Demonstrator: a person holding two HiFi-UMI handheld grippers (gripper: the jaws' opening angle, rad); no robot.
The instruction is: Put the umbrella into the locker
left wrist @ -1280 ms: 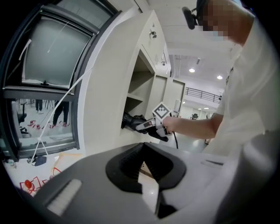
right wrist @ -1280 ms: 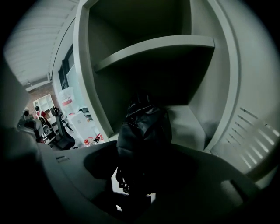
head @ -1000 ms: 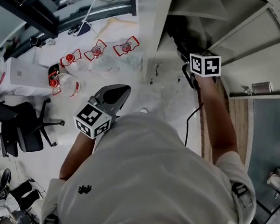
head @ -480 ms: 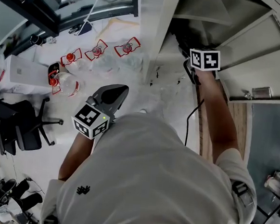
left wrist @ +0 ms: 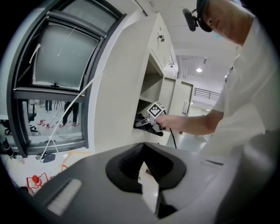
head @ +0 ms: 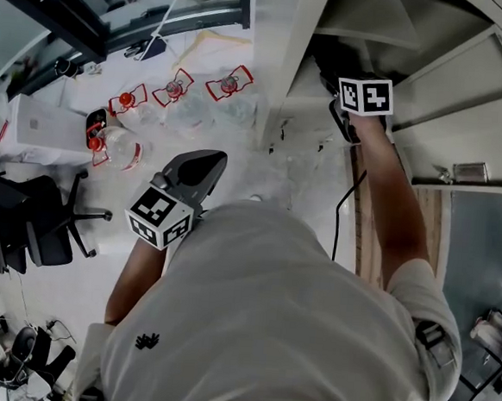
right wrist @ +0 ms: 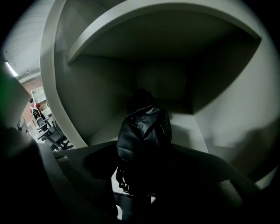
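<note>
On the floor at the far left of the head view stands a black office chair (head: 42,222), with several clear bottles with red tops (head: 173,90) lying near it on the pale floor. To their right, in front of the person's chest, the left hand-held gripper (head: 212,162) is held low and well apart from the locker. Its own view shows the jaws pressed together at the tips with nothing between them, pointing towards a dark-framed window (left wrist: 57,87) and the locker's side. The locker (head: 288,60) is a white unit with open compartments. The person's right arm reaches into one of them, and the right hand-held gripper (head: 348,121) sits at that compartment's mouth. Its view shows the jaws pinching a black folded umbrella (right wrist: 144,127) at its near end. The umbrella points straight into the compartment towards the back wall, its far end well inside. Whether its underside touches the compartment's floor cannot be told.
</note>
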